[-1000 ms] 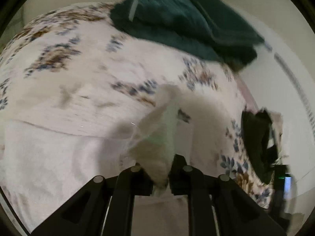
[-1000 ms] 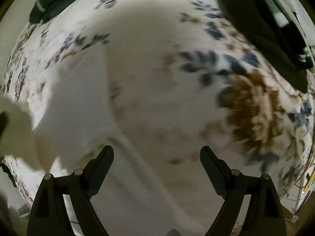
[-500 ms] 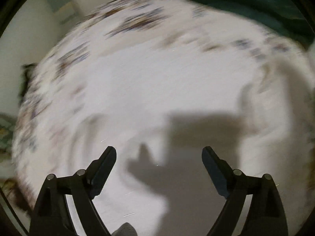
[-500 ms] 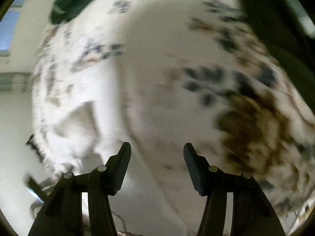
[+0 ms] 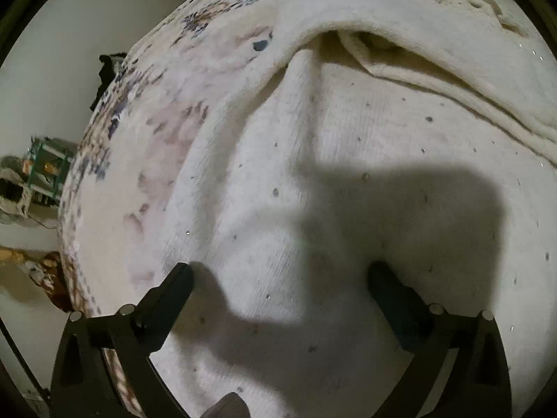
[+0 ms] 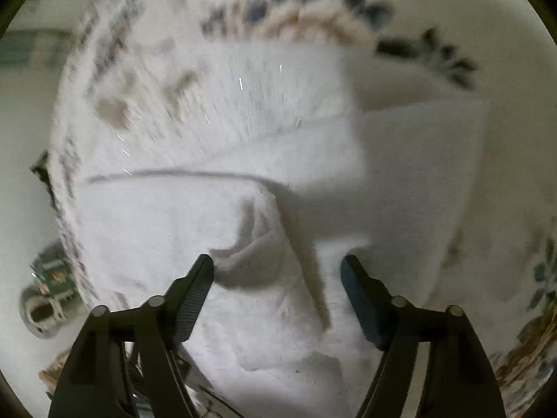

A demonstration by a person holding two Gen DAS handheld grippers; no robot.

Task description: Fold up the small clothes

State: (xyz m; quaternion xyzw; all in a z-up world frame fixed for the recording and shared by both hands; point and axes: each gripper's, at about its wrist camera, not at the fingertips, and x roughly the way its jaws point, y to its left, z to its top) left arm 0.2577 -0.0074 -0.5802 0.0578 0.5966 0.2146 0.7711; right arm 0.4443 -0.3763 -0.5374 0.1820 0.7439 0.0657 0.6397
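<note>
A cream knit garment (image 5: pixel 348 146) lies spread on a floral bedspread (image 5: pixel 195 69). It fills most of the left wrist view, with a folded-over edge (image 5: pixel 400 55) at the top right. My left gripper (image 5: pixel 278 275) is open and empty just above the knit. In the right wrist view the same white garment (image 6: pixel 216 209) shows a raised crease (image 6: pixel 268 230) between the fingers. My right gripper (image 6: pixel 278 264) is open, close over that crease, holding nothing.
The bed's left edge (image 5: pixel 73 209) drops to the floor, where a green rack (image 5: pixel 45 167) and clutter stand. A dark item (image 5: pixel 108 69) hangs at the far bed edge. Floral bedspread (image 6: pixel 348 24) lies beyond the garment in the right wrist view.
My left gripper let go of the cloth it held a second ago, opened, and swung down close over the garment. My right gripper moved to the garment's crease and narrowed slightly.
</note>
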